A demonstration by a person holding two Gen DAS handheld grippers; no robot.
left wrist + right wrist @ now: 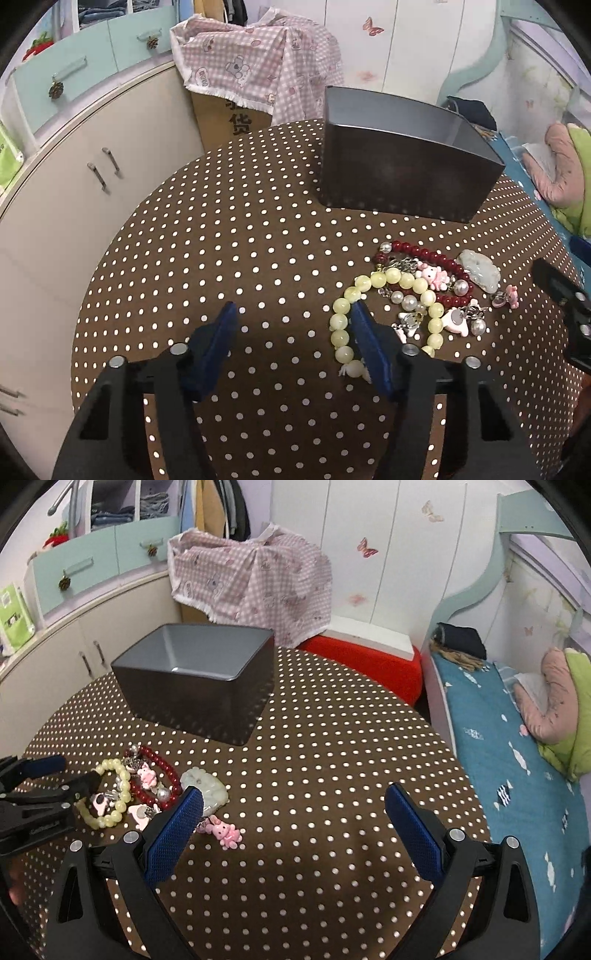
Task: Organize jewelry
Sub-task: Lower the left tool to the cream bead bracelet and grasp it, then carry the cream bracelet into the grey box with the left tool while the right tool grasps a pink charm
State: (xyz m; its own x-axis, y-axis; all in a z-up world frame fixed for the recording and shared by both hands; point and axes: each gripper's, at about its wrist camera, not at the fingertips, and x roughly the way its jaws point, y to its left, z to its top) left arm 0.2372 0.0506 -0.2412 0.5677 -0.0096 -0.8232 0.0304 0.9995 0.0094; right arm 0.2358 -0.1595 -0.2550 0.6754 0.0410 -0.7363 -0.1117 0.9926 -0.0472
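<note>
A pile of jewelry lies on the brown dotted table (221, 258): a pale yellow bead bracelet (341, 317), a red bead bracelet (424, 258), a pale jade pendant (480, 271), pink charms and pearls. The empty dark grey box (402, 173) stands behind it. My left gripper (293, 325) is open, its right finger just inside the yellow bracelet's left side. In the right wrist view the yellow bracelet (110, 794), jade pendant (205, 788), pink bunny charm (227, 832) and box (195, 679) show. My right gripper (293, 805) is open and empty, right of the pile.
A cream cupboard (74, 192) stands left of the table. A pink checked cloth (251, 579) covers a carton behind. A red stool (369, 664) and a bed with a blue sheet (498, 746) lie to the right.
</note>
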